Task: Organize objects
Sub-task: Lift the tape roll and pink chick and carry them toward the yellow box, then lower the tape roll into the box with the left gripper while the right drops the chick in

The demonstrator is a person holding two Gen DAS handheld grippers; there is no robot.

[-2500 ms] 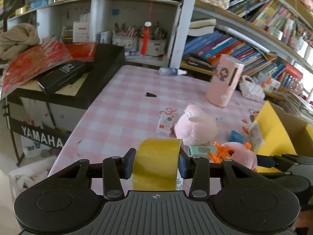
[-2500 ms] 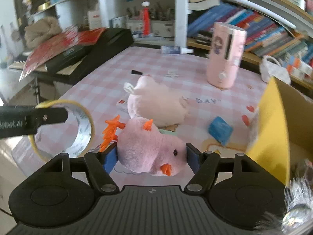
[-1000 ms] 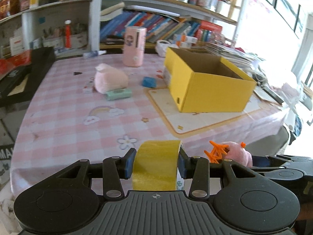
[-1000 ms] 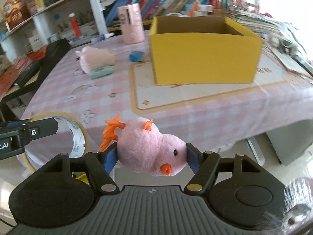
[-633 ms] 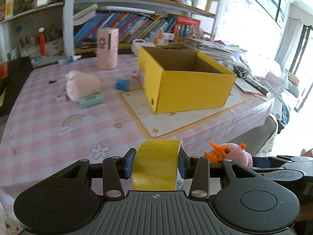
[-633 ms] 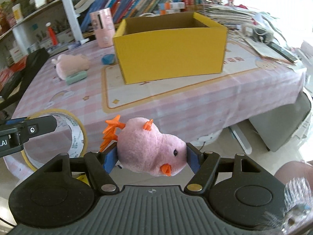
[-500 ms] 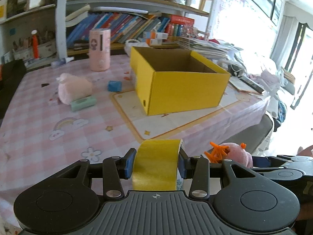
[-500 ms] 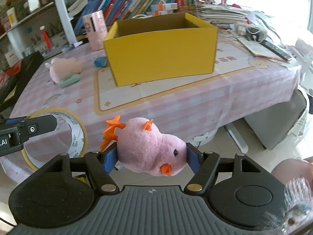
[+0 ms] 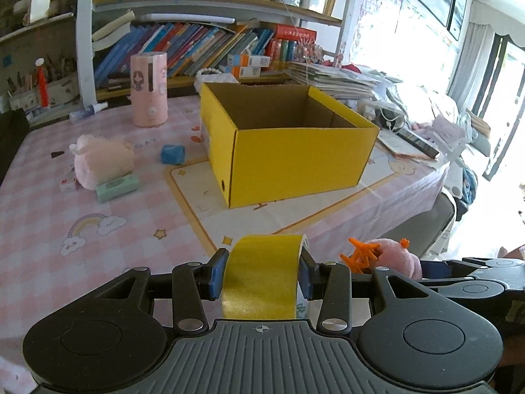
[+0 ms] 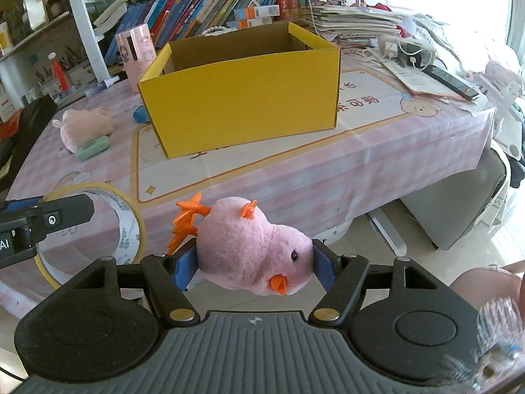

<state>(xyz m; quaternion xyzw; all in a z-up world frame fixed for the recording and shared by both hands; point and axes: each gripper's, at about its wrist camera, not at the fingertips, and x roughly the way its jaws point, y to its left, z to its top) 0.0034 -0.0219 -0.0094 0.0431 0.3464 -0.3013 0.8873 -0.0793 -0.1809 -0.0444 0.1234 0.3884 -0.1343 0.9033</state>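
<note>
Two handheld grippers, seen from their own wrist cameras, each carried an object in front of a table covered in a pink checked cloth. Left gripper had its jaws closed narrowly on a roll of yellow tape, pads pressing both flat sides. Right gripper had its jaws about half open, clamped on a pink plush chick with orange feet and beak. An open yellow cardboard box stood on the table ahead, well apart from both grippers; as far as its inside showed, it looked empty. A second pink plush, a mint green block and a blue block lay on the cloth to the box's left. Judged from this, the carrying step was under way. The next move would call for bringing each gripper over the box rim and only then releasing.
</note>
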